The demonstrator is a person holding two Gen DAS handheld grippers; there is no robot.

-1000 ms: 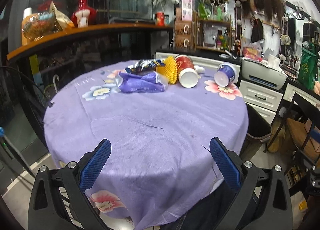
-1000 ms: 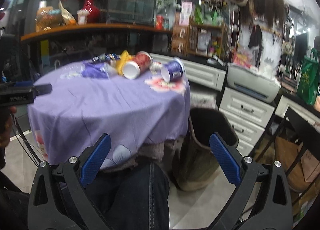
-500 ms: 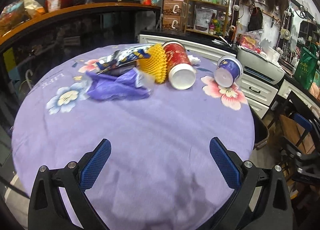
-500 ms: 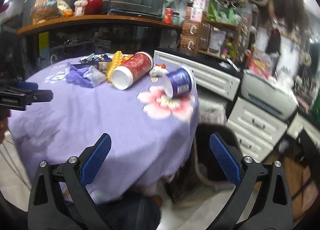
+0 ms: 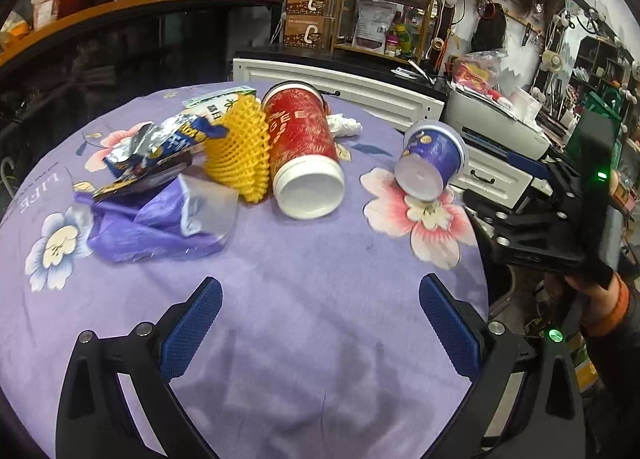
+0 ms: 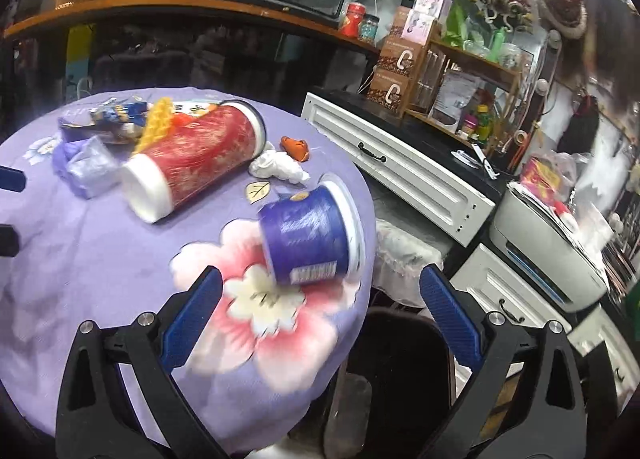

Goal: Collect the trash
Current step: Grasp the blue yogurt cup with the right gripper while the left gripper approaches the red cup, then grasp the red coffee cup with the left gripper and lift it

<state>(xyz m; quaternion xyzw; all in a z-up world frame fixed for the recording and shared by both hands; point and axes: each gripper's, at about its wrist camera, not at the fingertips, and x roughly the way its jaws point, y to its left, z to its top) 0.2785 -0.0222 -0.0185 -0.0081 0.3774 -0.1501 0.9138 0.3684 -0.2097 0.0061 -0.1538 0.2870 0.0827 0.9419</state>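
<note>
At the table's right edge the short blue paper cup (image 6: 310, 243) lies on its side, just ahead of my right tool (image 6: 320, 315), spread wide and empty like my left tool (image 5: 320, 323). Nudged clumsily, I judge it rolls off.

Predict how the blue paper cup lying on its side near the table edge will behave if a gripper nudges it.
The blue paper cup lies on its side, so it would probably roll. It looks empty, hence likely light and crushable. Being near the purple tablecloth's edge, it might drop off.
</note>
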